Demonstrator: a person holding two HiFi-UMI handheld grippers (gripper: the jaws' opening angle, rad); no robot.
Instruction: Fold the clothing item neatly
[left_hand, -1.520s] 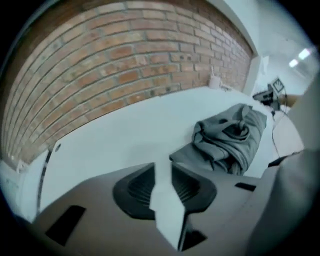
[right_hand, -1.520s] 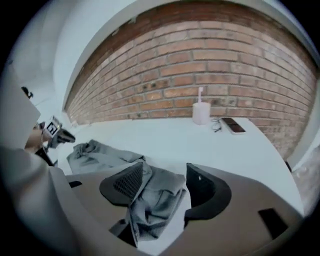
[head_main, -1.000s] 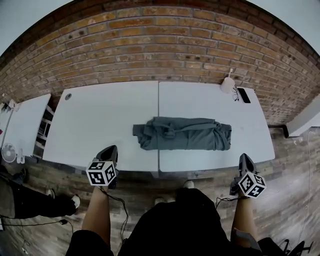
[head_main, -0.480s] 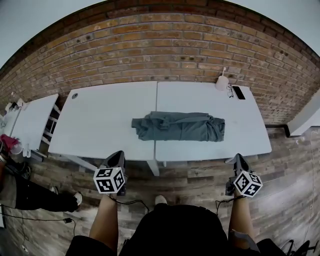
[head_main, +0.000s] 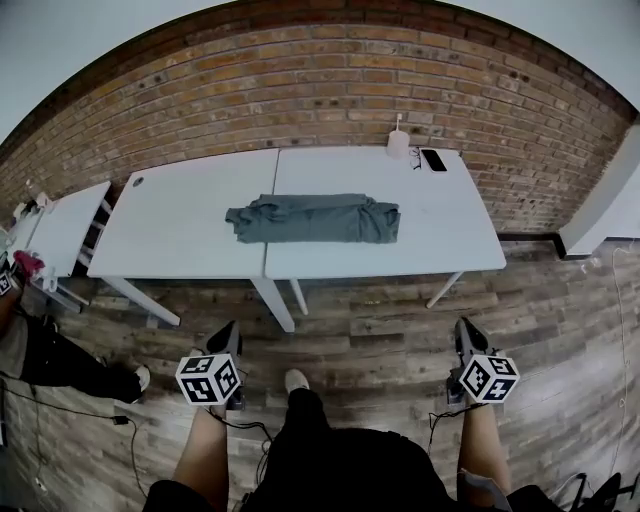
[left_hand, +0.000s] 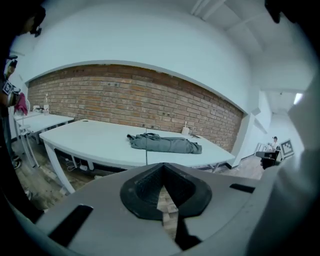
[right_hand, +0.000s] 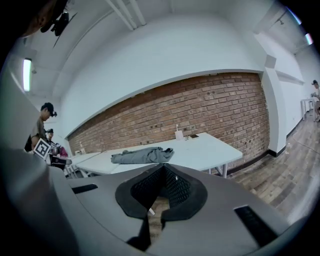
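Garment (head_main: 315, 218) lies centred on the desk (head_main: 170, 225), long axis along its near edge. Jaws closed and empty, left gripper (head_main: 226, 338) and right gripper (head_main: 464, 332) hang well short of that edge. Left looks nearer.

We count three white tables: two pushed end to end, the left table (head_main: 170, 225) and the right table (head_main: 440, 225), and one side table (head_main: 60, 225) standing apart at the left. On the joined pair we count one grey-green garment (head_main: 315, 218), one small white container (head_main: 397, 143) with one thin stick rising from it, and one dark phone (head_main: 433, 160). We hold two grippers, the left gripper (head_main: 229, 328) and the right gripper (head_main: 462, 325), and each carries one marker cube, so two in all: the left cube (head_main: 208, 378) and the right cube (head_main: 487, 378). In the right gripper view we count two other people, one person at the left (right_hand: 42, 125) and one person at the far right (right_hand: 315, 97)
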